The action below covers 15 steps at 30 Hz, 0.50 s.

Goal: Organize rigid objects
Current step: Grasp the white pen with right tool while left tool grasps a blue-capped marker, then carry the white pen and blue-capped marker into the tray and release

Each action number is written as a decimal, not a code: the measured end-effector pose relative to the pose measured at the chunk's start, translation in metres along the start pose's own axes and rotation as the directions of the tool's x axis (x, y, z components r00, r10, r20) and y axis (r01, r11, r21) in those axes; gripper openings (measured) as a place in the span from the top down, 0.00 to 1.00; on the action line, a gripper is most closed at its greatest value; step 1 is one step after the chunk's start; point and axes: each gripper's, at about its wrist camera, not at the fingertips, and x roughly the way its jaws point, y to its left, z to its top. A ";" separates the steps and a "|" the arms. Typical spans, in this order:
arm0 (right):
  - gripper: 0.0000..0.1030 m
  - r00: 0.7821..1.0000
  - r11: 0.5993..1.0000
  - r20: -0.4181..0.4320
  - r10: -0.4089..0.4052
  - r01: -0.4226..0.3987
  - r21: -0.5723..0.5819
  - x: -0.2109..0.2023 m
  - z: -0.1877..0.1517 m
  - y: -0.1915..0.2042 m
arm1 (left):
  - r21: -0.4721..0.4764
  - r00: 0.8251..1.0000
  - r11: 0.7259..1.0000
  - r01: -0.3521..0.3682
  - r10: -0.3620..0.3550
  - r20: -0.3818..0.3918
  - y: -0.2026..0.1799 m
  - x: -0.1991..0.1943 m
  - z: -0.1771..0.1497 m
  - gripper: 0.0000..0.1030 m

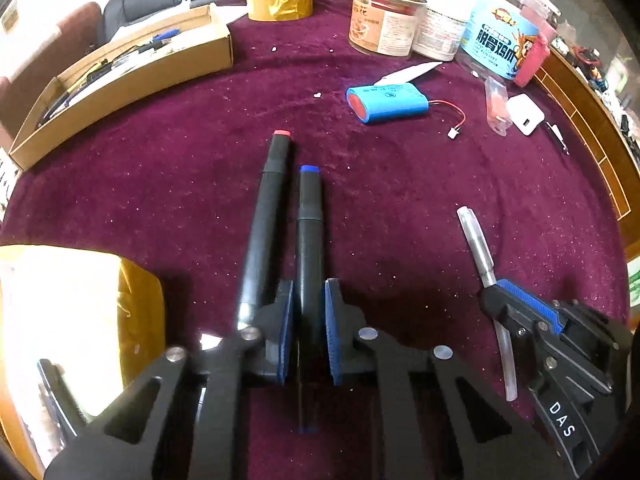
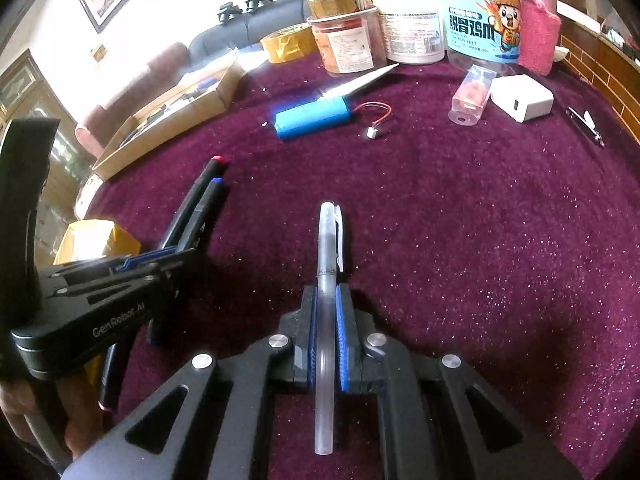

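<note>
My left gripper (image 1: 309, 286) is shut on a black marker with a blue cap (image 1: 309, 208), its blue pads pressing the barrel from both sides above the purple cloth. A second black marker with a red cap (image 1: 268, 200) lies just to the left of it, against the outside of the left finger. In the right wrist view both markers (image 2: 200, 200) show at the left, under the left gripper (image 2: 176, 250). My right gripper (image 2: 327, 290) is shut on a clear plastic pen (image 2: 330, 240), which points away from the camera. The left wrist view shows that right gripper (image 1: 494, 288) and pen (image 1: 476, 240) at the right.
A long open cardboard box (image 1: 120, 76) with pens stands at the back left. A yellow tape roll (image 1: 280, 2), jars (image 1: 380, 20), a blue battery pack (image 1: 386, 102), a white charger (image 1: 526, 114) and a yellow package (image 1: 80, 300) surround the cloth. The wooden table edge (image 1: 592, 140) runs along the right.
</note>
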 end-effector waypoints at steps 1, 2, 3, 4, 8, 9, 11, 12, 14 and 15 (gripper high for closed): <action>0.93 1.000 1.000 0.003 -0.008 0.008 -0.011 0.000 0.000 0.002 | -0.002 1.000 1.000 0.005 -0.005 -0.004 0.000 -0.001 -0.002 0.88; 0.93 1.000 1.000 0.006 -0.015 0.015 -0.023 0.000 -0.001 0.003 | -0.007 1.000 1.000 0.024 -0.024 -0.010 0.000 -0.003 -0.006 0.88; 0.93 1.000 1.000 0.010 -0.001 0.001 -0.024 -0.001 -0.002 0.004 | -0.018 0.999 0.999 0.044 -0.045 -0.013 0.001 -0.005 -0.010 0.88; 0.93 0.999 0.999 0.008 0.042 -0.042 -0.015 -0.001 -0.002 0.003 | -0.030 0.998 0.998 0.059 -0.059 -0.008 0.003 -0.009 -0.015 0.88; 0.93 0.980 0.980 0.026 0.199 -0.198 -0.006 -0.009 -0.003 0.007 | -0.069 0.991 0.989 0.132 -0.130 0.029 0.014 -0.037 -0.044 0.88; 0.93 0.973 0.974 0.043 0.226 -0.226 -0.021 -0.014 -0.003 0.011 | -0.086 0.990 0.986 0.142 -0.138 0.042 0.019 -0.047 -0.053 0.88; 0.92 0.958 0.960 0.066 0.278 -0.275 -0.049 -0.021 -0.006 0.019 | -0.119 0.982 0.977 0.179 -0.170 0.080 0.030 -0.068 -0.071 0.88; 0.92 0.949 0.951 0.074 0.307 -0.302 -0.066 -0.024 -0.008 0.025 | -0.132 0.978 0.972 0.195 -0.182 0.100 0.037 -0.080 -0.082 0.88; 0.92 0.936 0.936 0.076 0.344 -0.335 -0.110 -0.030 -0.013 0.038 | -0.156 0.976 0.969 0.193 -0.173 0.131 0.052 -0.103 -0.100 0.88; 0.92 0.930 0.927 0.082 0.358 -0.344 -0.148 -0.034 -0.018 0.048 | -0.170 0.975 0.968 0.187 -0.163 0.149 0.061 -0.114 -0.109 0.88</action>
